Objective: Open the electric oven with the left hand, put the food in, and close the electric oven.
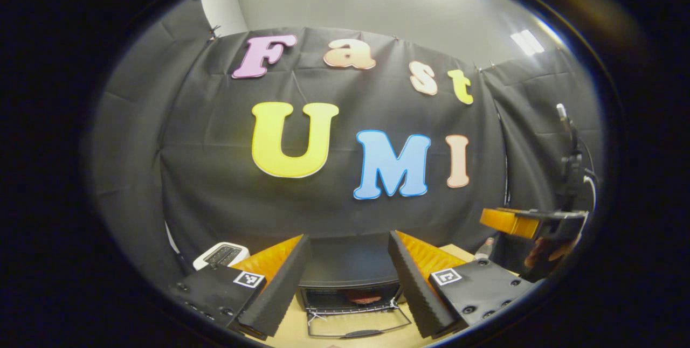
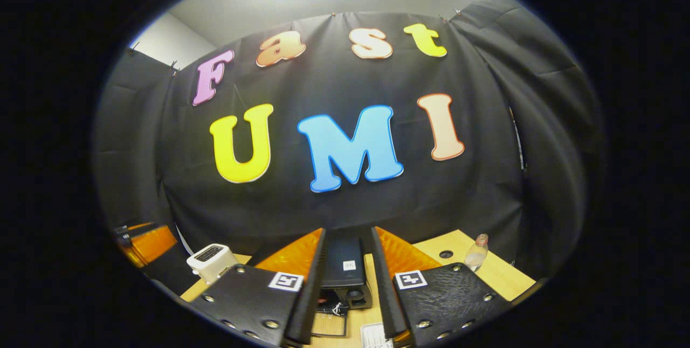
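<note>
- Black cloth hangs behind everything I see, and below it a pale wooden table point(image 2: 463, 245) carries the work.
- On that table stands the black box-shaped electric oven point(image 1: 347, 267); in the left gripper view its glass door point(image 1: 358, 324) is dropped flat toward me, wire handle at the near edge.
- Inside the lit cavity I can make out a reddish-brown piece of food point(image 1: 362, 298); I cannot tell what it rests on.
- My left gripper point(image 1: 349, 283) hangs above and in front of the oven with its black ribbed fingers point(image 1: 280, 283) spread wide, nothing between them.
- My right gripper point(image 2: 348, 289) frames the oven's top from the right gripper view, fingers parted a narrower way and touching nothing.
- In the left gripper view the right gripper also shows at the far right, its orange-and-black body level, a hand point(image 1: 547, 253) under it.
- Left of the oven sits a white two-slot toaster point(image 2: 210, 261).
- Well apart on the table's right side stands a clear plastic bottle with a pinkish cap point(image 2: 476, 252), near a round hole in the tabletop.
</note>
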{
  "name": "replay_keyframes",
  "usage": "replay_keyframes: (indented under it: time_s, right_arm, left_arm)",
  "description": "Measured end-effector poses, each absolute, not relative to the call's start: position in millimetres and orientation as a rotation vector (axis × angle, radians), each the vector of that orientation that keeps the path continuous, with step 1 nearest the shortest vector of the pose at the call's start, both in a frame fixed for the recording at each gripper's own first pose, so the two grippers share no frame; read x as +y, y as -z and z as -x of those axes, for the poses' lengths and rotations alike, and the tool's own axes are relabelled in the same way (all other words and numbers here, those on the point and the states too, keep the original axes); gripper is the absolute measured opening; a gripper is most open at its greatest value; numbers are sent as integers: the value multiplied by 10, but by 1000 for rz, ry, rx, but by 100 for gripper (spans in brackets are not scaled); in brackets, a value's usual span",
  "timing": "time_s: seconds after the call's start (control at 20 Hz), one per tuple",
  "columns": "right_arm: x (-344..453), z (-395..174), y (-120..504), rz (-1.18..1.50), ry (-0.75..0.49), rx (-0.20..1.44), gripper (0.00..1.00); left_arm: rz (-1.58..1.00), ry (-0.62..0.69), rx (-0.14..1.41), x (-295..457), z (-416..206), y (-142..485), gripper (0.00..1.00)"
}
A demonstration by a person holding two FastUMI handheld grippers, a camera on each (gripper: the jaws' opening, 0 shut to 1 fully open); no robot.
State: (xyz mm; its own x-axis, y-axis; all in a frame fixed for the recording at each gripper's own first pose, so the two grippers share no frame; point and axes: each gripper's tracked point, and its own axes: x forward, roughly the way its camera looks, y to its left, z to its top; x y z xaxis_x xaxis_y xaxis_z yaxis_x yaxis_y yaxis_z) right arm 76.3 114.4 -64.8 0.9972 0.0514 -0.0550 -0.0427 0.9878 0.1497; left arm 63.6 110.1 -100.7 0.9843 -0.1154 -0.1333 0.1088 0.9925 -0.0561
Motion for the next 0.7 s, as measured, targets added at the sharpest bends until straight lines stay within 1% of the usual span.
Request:
replay_keyframes:
  time_s: [0.05, 0.1, 0.15, 0.2, 0.3, 0.45, 0.55, 0.7]
  right_arm:
    - [1077, -723, 562, -130, -45, 37, 53]
    - [986, -695, 514, -95, -29, 21, 69]
    - [939, -627, 432, -63, -27, 6, 70]
    - [925, -557, 374, -47, -42, -7, 80]
    - [879, -495, 276, -48, -38, -34, 80]
    - [794, -461, 237, -43, -43, -59, 80]
    - [721, -419, 193, -44, -48, -55, 80]
    - [641, -337, 156, -43, -44, -45, 80]
  left_arm:
    - [45, 115, 135, 1032, -647, 997, 99]
    - [44, 117, 133, 969, -651, 982, 96]
    - [44, 117, 131, 919, -640, 967, 96]
    - [44, 116, 132, 873, -673, 990, 97]
    - [41, 104, 138, 826, -669, 1031, 99]
    - [44, 86, 157, 779, -650, 1125, 99]
    - [62, 107, 187, 671, -637, 1268, 99]
    - [51, 102, 256, 629, -627, 1565, 99]
